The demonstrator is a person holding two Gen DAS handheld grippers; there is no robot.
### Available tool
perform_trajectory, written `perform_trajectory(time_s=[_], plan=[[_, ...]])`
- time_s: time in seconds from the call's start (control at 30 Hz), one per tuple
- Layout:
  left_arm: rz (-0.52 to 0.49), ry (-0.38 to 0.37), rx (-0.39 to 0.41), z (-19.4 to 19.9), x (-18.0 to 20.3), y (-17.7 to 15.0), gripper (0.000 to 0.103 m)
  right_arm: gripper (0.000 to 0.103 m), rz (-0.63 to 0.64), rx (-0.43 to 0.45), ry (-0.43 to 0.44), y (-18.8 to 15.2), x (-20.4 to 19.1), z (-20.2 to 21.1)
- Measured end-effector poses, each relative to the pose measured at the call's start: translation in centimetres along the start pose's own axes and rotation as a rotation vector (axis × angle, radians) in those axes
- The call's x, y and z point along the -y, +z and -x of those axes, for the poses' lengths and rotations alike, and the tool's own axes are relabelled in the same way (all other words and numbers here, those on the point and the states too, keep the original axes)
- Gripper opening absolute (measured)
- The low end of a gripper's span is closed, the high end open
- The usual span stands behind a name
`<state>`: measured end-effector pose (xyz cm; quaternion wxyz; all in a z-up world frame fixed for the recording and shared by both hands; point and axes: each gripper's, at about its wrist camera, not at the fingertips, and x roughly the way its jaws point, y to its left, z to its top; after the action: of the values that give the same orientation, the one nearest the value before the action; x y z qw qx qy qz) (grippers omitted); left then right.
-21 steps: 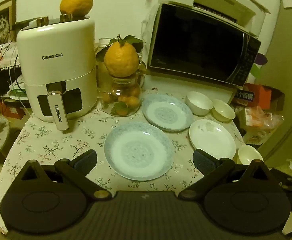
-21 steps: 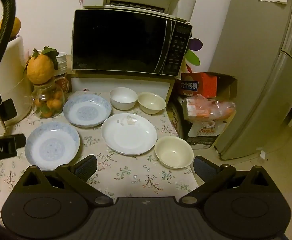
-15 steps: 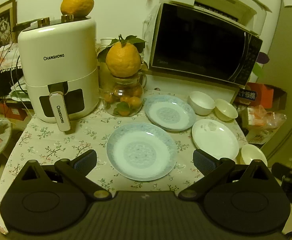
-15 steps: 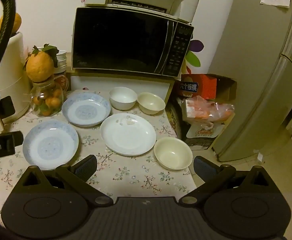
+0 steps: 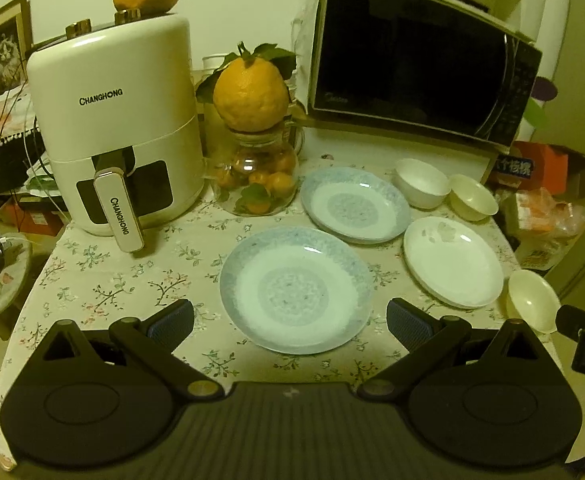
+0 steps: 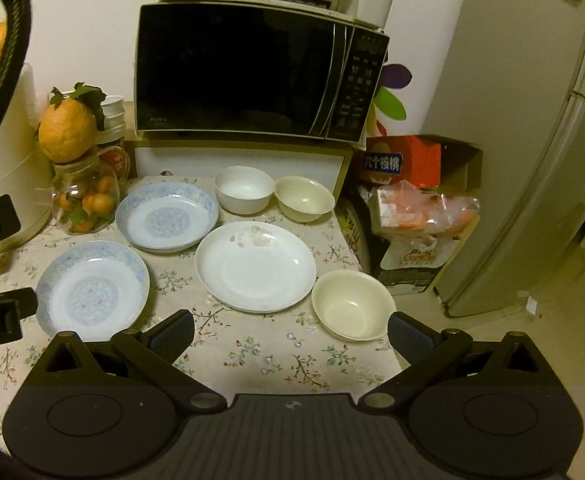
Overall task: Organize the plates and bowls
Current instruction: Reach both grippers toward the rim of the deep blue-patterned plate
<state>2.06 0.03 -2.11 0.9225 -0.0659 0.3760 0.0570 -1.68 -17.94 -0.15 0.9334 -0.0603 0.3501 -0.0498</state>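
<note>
While both claws gape empty, the left claw should straddle the near blue plate (nearest the air fryer) squarely by its rim.

A flowered tablecloth holds three plates and three bowls. Two blue-rimmed plates sit at left, the near blue plate just ahead of the far blue plate. A white plate lies in the middle (a few pale scraps near its far rim). A white bowl and a cream bowl stand behind it; another cream bowl sits at the table's right edge. The right gripper hangs wide open and empty above the near edge. A black microwave stands behind.
</note>
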Motion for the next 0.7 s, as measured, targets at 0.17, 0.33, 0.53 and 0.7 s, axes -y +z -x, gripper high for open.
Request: perform_trajectory(time_s=[0.17,0.33,0.53,0.7], plan=[[-0.015,0.000,0.004,-0.5,0.3,0.1,0.103,0.101,0.008,0.010,-0.022,0.1,0.4,-0.7],[-0.031,0.002,0.006,-0.7,0.8,0.4,0.103,0.101,0.009,0.038,-0.054,0.4,0.9,-1.3],[-0.032,0.012,0.027,-1.2,0.7,0.8,0.103,0.101,0.026,0.040,-0.051,0.7,0.8,-1.9],[-0.046,0.067,0.086,-1.9,-0.2,1.3,0.103,0.101,0.077,0.027,0.018,2.2,-0.5,-3.5]])
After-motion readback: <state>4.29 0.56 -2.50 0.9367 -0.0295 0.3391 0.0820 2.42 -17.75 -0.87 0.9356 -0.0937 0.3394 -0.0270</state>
